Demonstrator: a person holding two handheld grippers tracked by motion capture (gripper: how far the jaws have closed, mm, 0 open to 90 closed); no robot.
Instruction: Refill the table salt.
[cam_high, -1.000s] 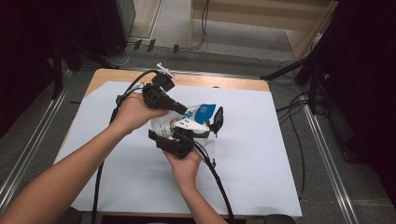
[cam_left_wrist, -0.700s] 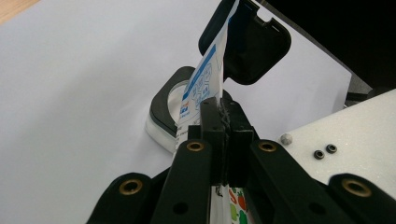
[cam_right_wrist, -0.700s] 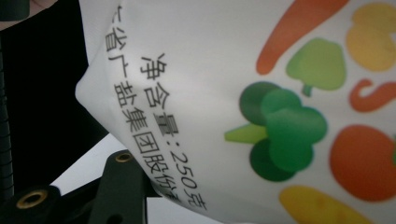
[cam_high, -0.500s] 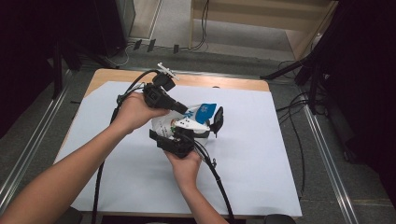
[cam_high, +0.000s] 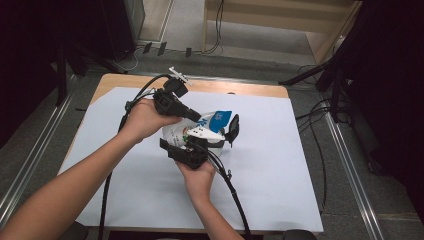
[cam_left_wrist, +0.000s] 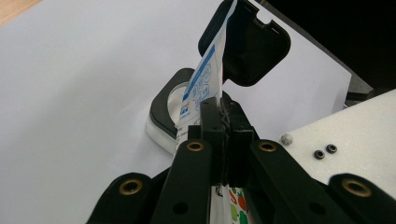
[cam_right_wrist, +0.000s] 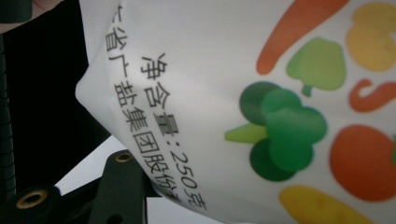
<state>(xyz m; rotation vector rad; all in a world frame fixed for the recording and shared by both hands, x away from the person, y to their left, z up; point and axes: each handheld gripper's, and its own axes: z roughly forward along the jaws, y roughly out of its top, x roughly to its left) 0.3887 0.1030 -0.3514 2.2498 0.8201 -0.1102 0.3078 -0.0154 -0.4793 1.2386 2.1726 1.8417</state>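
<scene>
A white bag (cam_high: 192, 131) printed with vegetables and a blue top (cam_high: 220, 120) is held up over the middle of the table. My left gripper (cam_left_wrist: 219, 105) is shut on the bag's upper edge (cam_left_wrist: 205, 77), coming from the left in the high view (cam_high: 198, 120). My right gripper (cam_high: 202, 141) holds the bag's body from the near side. In its own view the printed bag (cam_right_wrist: 243, 93) sits close against the camera, and one jaw shows at the lower left. Beyond the bag stands a small white container (cam_left_wrist: 161, 121) with its black flip lid (cam_left_wrist: 252, 46) open.
A white sheet (cam_high: 280, 165) covers most of the wooden table (cam_high: 240, 87). Cables trail from both grippers toward the near edge. A white foam block (cam_left_wrist: 355, 126) lies to the right in the left gripper view. Dark equipment and floor cables surround the table.
</scene>
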